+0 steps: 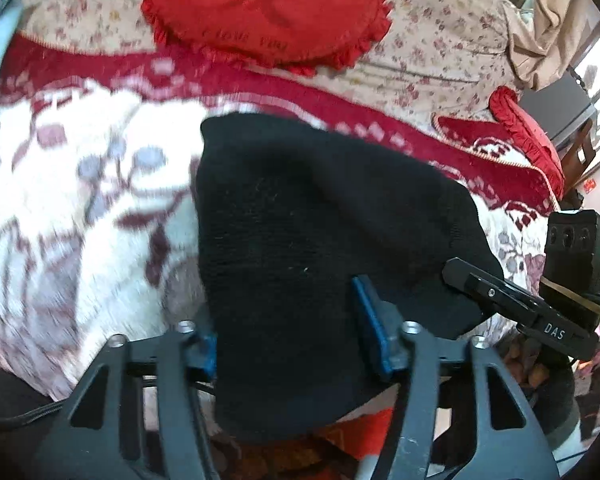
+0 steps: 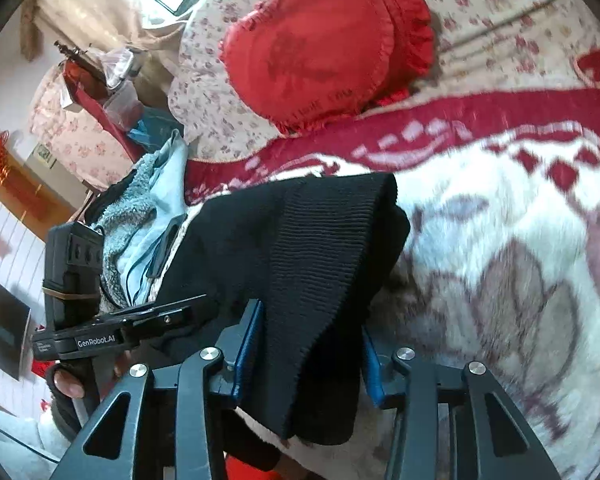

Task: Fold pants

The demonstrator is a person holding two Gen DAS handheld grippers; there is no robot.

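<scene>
The black knit pants point(image 1: 300, 200) lie bunched on a red-and-white blanket point(image 1: 80, 200). In the left wrist view my left gripper point(image 1: 290, 336) has its blue pads point(image 1: 374, 320) closed against the near end of the bundle, and the cloth fills the gap. My right gripper's finger point(image 1: 480, 284) reaches the pants' right edge. In the right wrist view the pants point(image 2: 300, 240) show a ribbed waistband point(image 2: 324, 248) draped between the blue pads point(image 2: 248, 344) of my right gripper point(image 2: 308, 356), which press on it from both sides. The left gripper point(image 2: 160, 312) holds the left side.
A red frilled cushion point(image 1: 260, 8) point(image 2: 324, 52) rests on a floral sheet point(image 1: 440, 40) behind the pants. Another red cushion point(image 1: 528, 128) lies at the right. A pale blue fleece garment point(image 2: 148, 216) is piled at the bed's left. A person's fingers point(image 2: 66, 384) grip the left handle.
</scene>
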